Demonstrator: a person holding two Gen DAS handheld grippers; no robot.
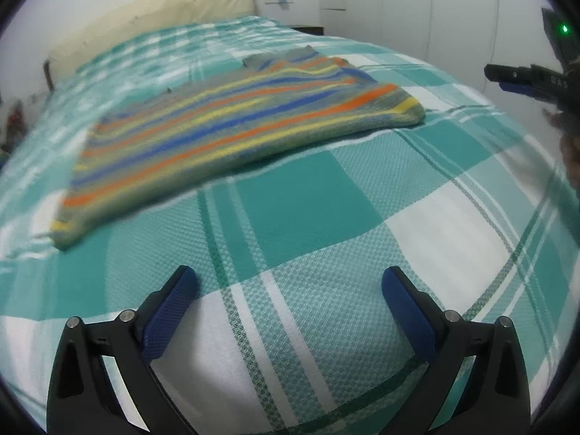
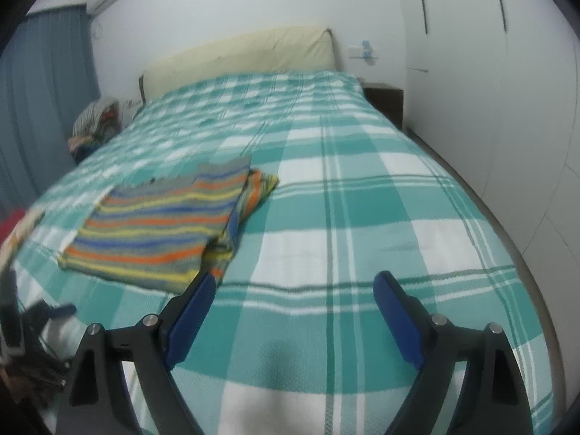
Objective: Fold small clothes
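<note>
A striped knit garment [image 1: 232,123] in orange, blue, yellow and grey lies folded flat on the green-and-white checked bedspread [image 1: 308,210]. In the right wrist view the same striped garment [image 2: 163,224] lies to the left, with a folded layer showing at its right side. My left gripper [image 1: 290,279] hangs open over bare bedspread, short of the garment's near edge. My right gripper [image 2: 293,282] is open too, with nothing between its fingers; its left fingertip sits just by the garment's near right corner. The right gripper [image 1: 525,79] also shows at the far right of the left wrist view.
A cream headboard [image 2: 246,58] closes the far end of the bed. White wardrobe doors [image 2: 471,72] line the right side, with a dark bedside table [image 2: 384,101] in the corner. A heap of clothes [image 2: 94,127] and a grey curtain [image 2: 43,90] stand at the left.
</note>
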